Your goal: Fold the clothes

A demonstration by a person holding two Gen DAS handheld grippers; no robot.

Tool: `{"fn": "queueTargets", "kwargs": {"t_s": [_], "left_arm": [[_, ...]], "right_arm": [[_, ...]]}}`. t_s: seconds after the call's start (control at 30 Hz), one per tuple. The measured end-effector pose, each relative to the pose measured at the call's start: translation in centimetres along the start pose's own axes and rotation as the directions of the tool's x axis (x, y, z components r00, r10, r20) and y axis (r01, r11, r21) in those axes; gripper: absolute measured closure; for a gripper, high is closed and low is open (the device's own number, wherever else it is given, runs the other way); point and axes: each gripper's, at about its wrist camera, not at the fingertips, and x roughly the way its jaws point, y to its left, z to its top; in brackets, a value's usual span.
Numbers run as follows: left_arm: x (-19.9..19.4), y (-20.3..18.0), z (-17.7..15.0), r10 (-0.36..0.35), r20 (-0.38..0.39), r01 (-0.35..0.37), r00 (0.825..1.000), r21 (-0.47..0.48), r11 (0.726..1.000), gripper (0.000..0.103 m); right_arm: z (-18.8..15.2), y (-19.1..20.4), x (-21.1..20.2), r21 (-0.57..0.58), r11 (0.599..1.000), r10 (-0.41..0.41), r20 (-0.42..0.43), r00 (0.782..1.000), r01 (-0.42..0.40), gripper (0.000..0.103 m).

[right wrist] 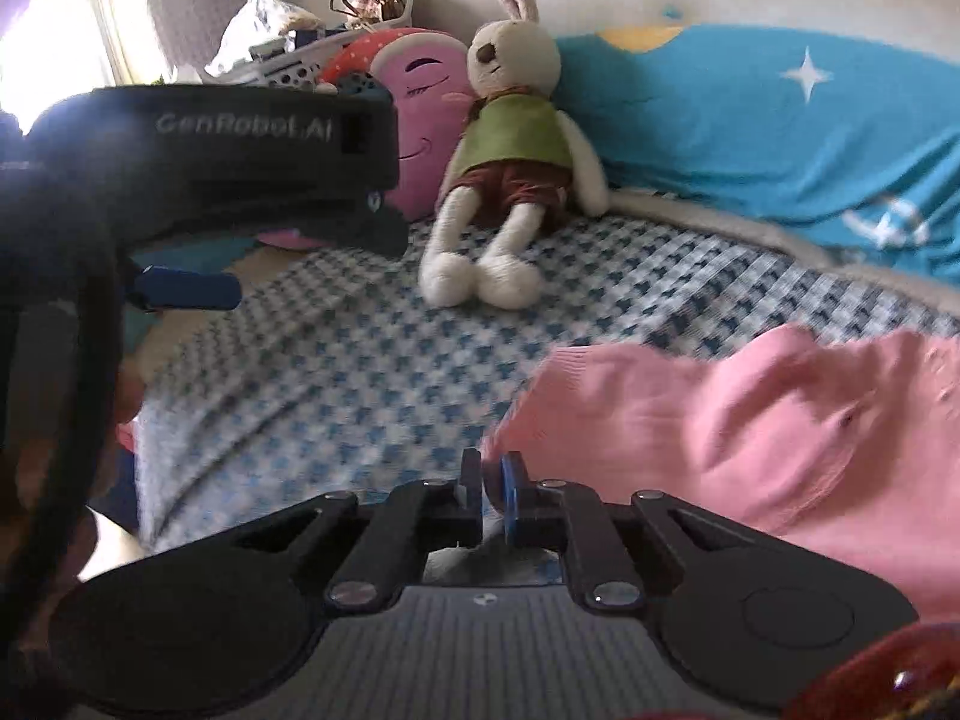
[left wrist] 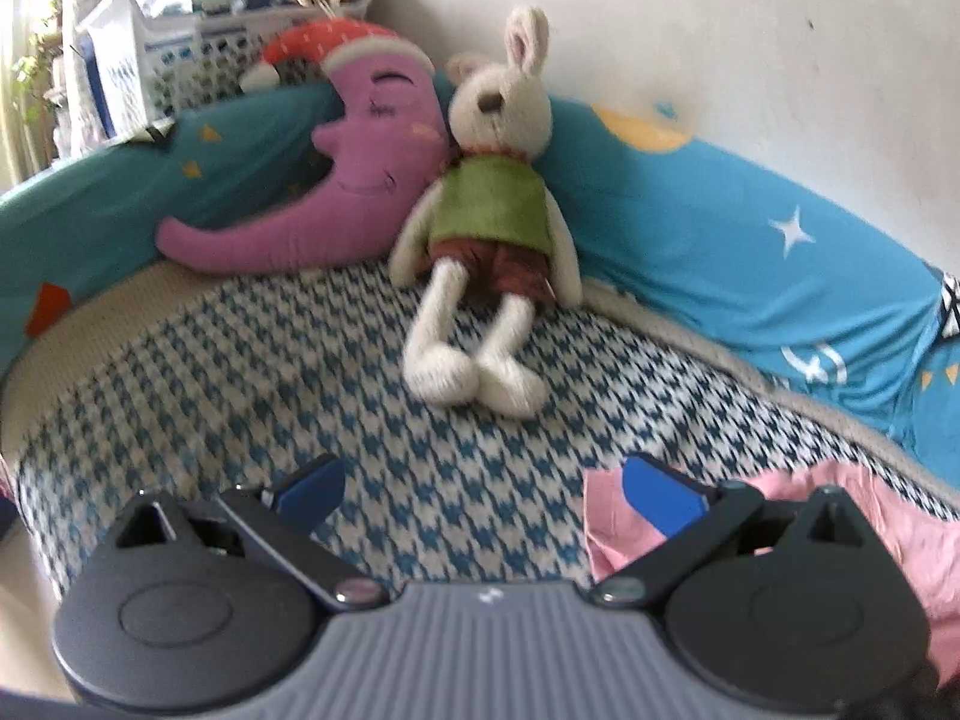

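Pink and soft, the pink garment (right wrist: 750,420) lies on the bed's blue-and-white checked blanket (right wrist: 360,360), in front of the stuffed rabbit (right wrist: 510,138) and off to its right. It is crumpled and blurry. Its long side seems to run from the right tool (right wrist: 493,492) out toward the right edge of the view, but its true shape cannot be told.

The right tool is pinched shut on an edge of the pink garment. The cloth sits between its two blue pads.

In the left wrist view, the left tool (left wrist: 483,489) has its fingers spread wide apart with nothing between them. Its right blue pad (left wrist: 660,492) sits over a corner of the pink garment (left wrist: 840,516), but whether it touches the cloth cannot be told.

In the right wrist view, the left tool (right wrist: 186,291) shows as a big dark shape to the left of the rabbit. White letters on its side read "GenRobot.AI" (right wrist: 243,126).

The rabbit sits at the back of the blanket, leaning on the blue pillow with white stars (left wrist: 750,228). It wears a green top and brown shorts, and its legs point toward the tools. A purple moon pillow with a sleepy face (left wrist: 336,180) leans just beside the rabbit on its left. Behind the moon pillow is a white basket (left wrist: 198,54) full of things.
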Motion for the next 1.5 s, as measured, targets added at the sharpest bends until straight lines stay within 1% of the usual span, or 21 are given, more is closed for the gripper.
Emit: {"fn": "queueTargets", "kwargs": {"t_s": [0.07,0.13,0.23,0.33,0.47,0.67,0.83,0.97,1.13,1.2,1.27,1.3,1.5], "left_arm": [[-0.1,-0.1,0.3,0.009,0.01,-0.009,1.0,0.001,1.0,0.0],[-0.1,-0.3,0.6,-0.006,0.005,0.006,1.0,-0.004,1.0,0.0],[0.0,-1.0,0.7,-0.048,-0.012,0.048,0.999,0.006,0.999,0.0],[0.4,-2.4,0.6,-0.107,-0.037,0.108,0.994,0.021,0.994,0.0],[0.7,-4.9,0.1,-0.16,-0.044,0.162,0.986,0.064,0.985,0.0],[1.3,-8.6,-0.9,-0.212,-0.049,0.217,0.976,0.133,0.967,0.0],[1.9,-11.0,-1.6,-0.26,-0.065,0.268,0.963,0.186,0.945,0.0],[2.3,-12.6,-2.1,-0.291,-0.082,0.302,0.953,0.217,0.928,0.0],[3.4,-14.3,-2.5,-0.32,-0.111,0.337,0.941,0.232,0.912,0.0],[3.9,-15.0,-2.6,-0.321,-0.115,0.34,0.94,0.252,0.906,0.0],[4.7,-15.6,-2.7,-0.31,-0.111,0.329,0.944,0.272,0.904,0.0],[5.1,-15.8,-2.7,-0.315,-0.115,0.335,0.942,0.274,0.902,0.0],[7.3,-17.3,-2.7,-0.376,-0.157,0.407,0.913,0.284,0.868,0.0]], "right_arm": [[-0.1,0.2,-0.4,-0.006,1.0,0.001,-0.004,1.0,-0.001,0.092],[-0.1,0.1,-1.2,-0.024,1.0,-0.013,-0.001,1.0,0.013,0.092],[0.2,-1.0,-2.5,-0.006,0.999,-0.053,0.008,0.999,0.053,0.092],[0.2,-2.6,-3.9,0.023,0.993,-0.119,0.012,0.993,0.118,0.092],[-0.1,-4.6,-6.4,0.064,0.98,-0.188,0.023,0.982,0.186,0.092],[-0.3,-7.2,-9.1,0.115,0.962,-0.252,0.039,0.967,0.246,0.091],[-0.4,-9.5,-10.4,0.141,0.947,-0.296,0.032,0.955,0.289,0.089],[-0.6,-11.2,-11.4,0.157,0.933,-0.334,0.033,0.942,0.325,0.086],[-1.0,-13.2,-13.0,0.177,0.909,-0.389,0.038,0.921,0.377,0.086],[-1.2,-14.2,-13.7,0.193,0.901,-0.403,0.039,0.914,0.389,0.086],[-1.4,-15.2,-14.4,0.212,0.89,-0.419,0.039,0.907,0.403,0.086],[-1.4,-15.7,-14.7,0.222,0.885,-0.428,0.039,0.903,0.41,0.086],[-2.0,-18.9,-16.3,0.285,0.844,-0.484,0.036,0.874,0.455,0.085]]}}
